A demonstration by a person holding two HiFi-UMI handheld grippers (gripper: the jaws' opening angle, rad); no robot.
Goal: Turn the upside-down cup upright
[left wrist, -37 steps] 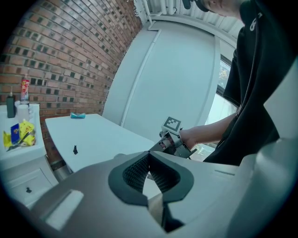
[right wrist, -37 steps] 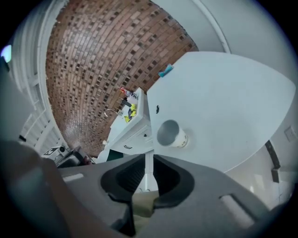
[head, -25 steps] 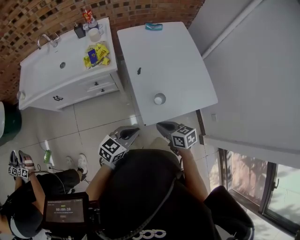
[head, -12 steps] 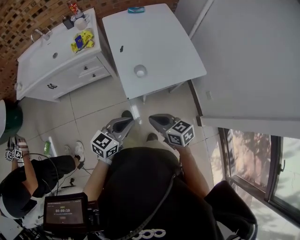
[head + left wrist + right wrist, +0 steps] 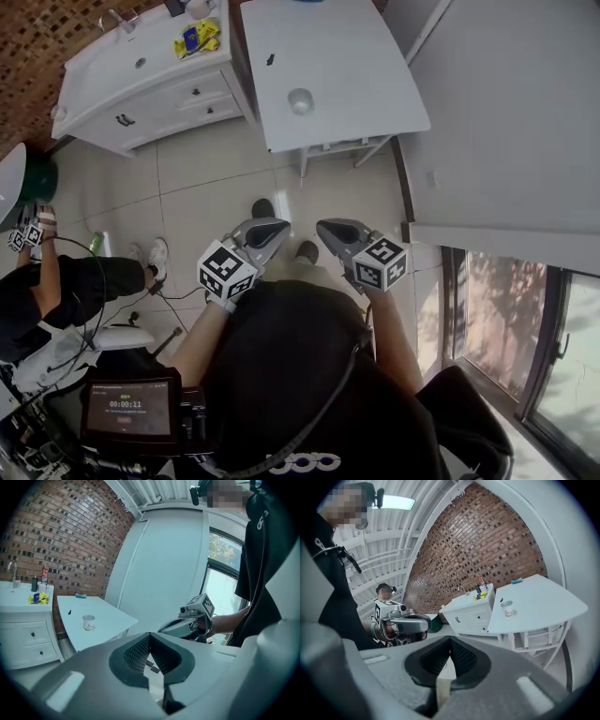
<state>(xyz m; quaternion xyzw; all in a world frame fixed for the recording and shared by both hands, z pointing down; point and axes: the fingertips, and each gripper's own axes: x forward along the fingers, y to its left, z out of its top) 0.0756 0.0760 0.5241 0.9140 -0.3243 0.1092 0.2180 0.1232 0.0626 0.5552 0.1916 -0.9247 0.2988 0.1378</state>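
White cup [image 5: 300, 100] sits on table [image 5: 375, 75], upper centre of frame, well apart from your tools. Your left gripper [image 5: 272, 228] and right gripper [image 5: 326, 228] hang at centre over tiled floor [image 5: 206, 187], jaws closed, nothing between them.

Count from where I stand:
- 1 cup [image 5: 300, 100]
- 1 white table [image 5: 361, 56]
- 1 small black item [image 5: 270, 59]
- 1 teal item [image 5: 80, 595]
- 1 vanity cabinet [image 5: 103, 89]
- 1 faucet [image 5: 12, 569]
- 1 heap of yellow packets [image 5: 195, 37]
- 2 grippers in my hands: my left gripper [image 5: 283, 224], my right gripper [image 5: 320, 225]
- 2 marker cubes on them, 1 each
- 1 other person [image 5: 47, 295]
- 1 screen [image 5: 127, 408]
- 1 window [image 5: 544, 347]
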